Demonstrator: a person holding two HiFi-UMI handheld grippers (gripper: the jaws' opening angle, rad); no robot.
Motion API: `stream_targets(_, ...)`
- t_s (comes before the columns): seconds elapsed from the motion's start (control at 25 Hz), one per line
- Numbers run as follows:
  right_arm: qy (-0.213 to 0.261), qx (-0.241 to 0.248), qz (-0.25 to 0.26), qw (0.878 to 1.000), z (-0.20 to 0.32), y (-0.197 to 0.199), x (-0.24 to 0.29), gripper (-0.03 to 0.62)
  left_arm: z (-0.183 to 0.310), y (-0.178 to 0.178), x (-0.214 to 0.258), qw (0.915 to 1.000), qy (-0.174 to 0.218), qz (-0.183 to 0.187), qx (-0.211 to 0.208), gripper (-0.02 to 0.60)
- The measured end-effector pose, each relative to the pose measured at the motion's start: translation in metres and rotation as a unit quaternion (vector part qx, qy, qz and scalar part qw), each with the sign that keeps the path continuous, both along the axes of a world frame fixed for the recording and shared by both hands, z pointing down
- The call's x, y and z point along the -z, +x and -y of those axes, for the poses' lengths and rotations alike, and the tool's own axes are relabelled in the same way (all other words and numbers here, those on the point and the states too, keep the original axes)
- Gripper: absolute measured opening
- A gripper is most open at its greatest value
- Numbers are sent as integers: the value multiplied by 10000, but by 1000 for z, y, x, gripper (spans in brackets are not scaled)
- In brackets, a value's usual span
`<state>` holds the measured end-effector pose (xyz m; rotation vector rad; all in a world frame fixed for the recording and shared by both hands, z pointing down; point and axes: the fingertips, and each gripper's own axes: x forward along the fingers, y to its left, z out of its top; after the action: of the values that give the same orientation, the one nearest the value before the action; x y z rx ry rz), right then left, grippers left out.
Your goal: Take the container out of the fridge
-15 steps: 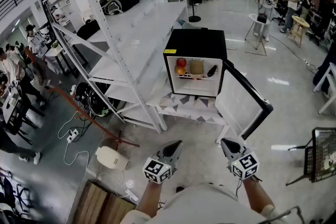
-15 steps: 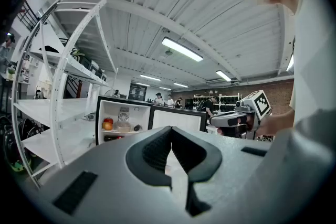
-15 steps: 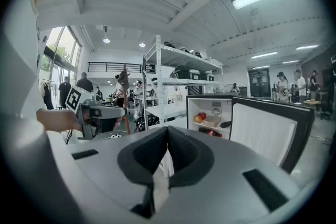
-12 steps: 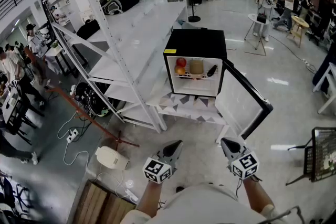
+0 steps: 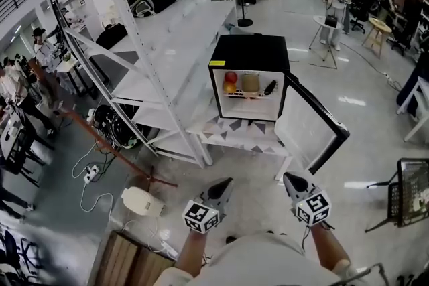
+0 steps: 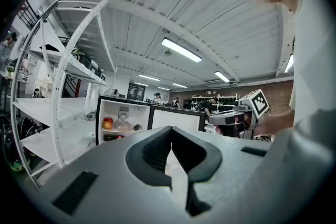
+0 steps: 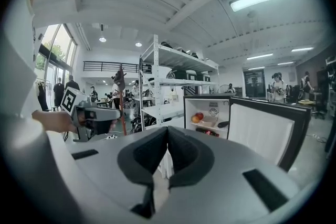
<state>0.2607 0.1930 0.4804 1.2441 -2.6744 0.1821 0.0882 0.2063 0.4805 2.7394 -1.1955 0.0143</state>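
Note:
A small black fridge (image 5: 249, 53) stands with its door (image 5: 310, 124) swung open to the right. On its shelf a beige container (image 5: 251, 84) sits between two apples (image 5: 230, 82) and a dark item (image 5: 271, 87). My left gripper (image 5: 226, 183) and right gripper (image 5: 288, 179) are held low in the head view, well short of the fridge, both shut and holding nothing. In the left gripper view the container (image 6: 123, 126) shows far off, past the left gripper (image 6: 170, 128). In the right gripper view the container (image 7: 210, 121) lies beyond the right gripper (image 7: 167, 128).
The fridge sits on a low white table (image 5: 244, 136) with a triangle pattern. A tall white shelving rack (image 5: 161, 43) runs along the left. A black crate (image 5: 409, 194) stands at the right, cables (image 5: 90, 174) lie on the floor at the left, and people stand further off.
Both grippers have kept their place and stayed shut. The head view has shifted slightly, and people in the background have moved a little.

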Motion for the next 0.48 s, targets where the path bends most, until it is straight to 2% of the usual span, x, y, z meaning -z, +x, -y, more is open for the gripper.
stream_targets(0.48,-107,-208,-27,9997,-7,-36,-12,6,-8,-34,-13,9998,-122,5,-175,5)
